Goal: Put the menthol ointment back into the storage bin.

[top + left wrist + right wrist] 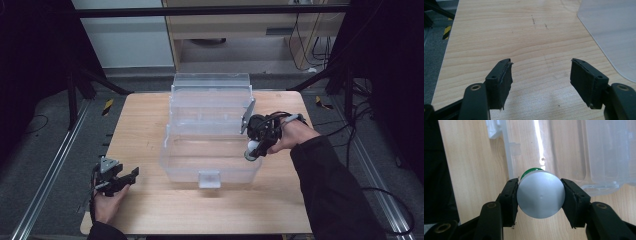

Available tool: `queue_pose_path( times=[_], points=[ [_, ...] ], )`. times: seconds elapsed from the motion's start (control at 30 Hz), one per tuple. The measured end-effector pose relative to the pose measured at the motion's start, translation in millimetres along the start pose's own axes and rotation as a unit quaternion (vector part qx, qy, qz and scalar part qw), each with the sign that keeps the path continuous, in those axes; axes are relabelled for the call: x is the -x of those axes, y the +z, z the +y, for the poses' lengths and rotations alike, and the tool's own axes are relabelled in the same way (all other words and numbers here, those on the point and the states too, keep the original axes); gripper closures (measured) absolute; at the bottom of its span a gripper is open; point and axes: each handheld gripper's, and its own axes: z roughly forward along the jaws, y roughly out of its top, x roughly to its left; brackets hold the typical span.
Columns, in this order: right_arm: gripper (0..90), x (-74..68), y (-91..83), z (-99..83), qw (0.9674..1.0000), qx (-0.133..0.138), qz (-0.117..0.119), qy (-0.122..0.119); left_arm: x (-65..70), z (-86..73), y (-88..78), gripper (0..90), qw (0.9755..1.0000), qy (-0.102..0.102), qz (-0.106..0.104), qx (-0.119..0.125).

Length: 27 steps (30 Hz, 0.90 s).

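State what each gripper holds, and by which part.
Right gripper: a small round jar with grey lid, clamped across the lid's sides. Left gripper: open, empty.

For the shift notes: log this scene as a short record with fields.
setting: wooden table with a clear plastic organiser box standing open on it
left hand-held gripper: open, nothing between its jaws, near the table's front left corner
right hand-held gripper: shut on a small round container
container: grey flat end toward the camera, green band behind it
container position: at the box's right front edge
box contents: none that I can make out
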Motion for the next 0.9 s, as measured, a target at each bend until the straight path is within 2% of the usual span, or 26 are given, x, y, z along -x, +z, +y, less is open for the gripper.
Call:
queue_pose_path(
  times=[0.43, 0.9],
  points=[
    [50.3, 7.5, 19.6, 6.5, 1.0, -0.008, -0.004, -0.001, 0.1, 0.1, -0.3, 33.4, 1.0, 0.001, -0.001, 0.001],
    [50.4, 8.9, 42.8, -2.7, 0.9999, -0.01, 0.002, -0.001, 0.4, 0.1, -0.3, 33.4, 1.0, 0.001, 0.0, 0.001]
  ],
)
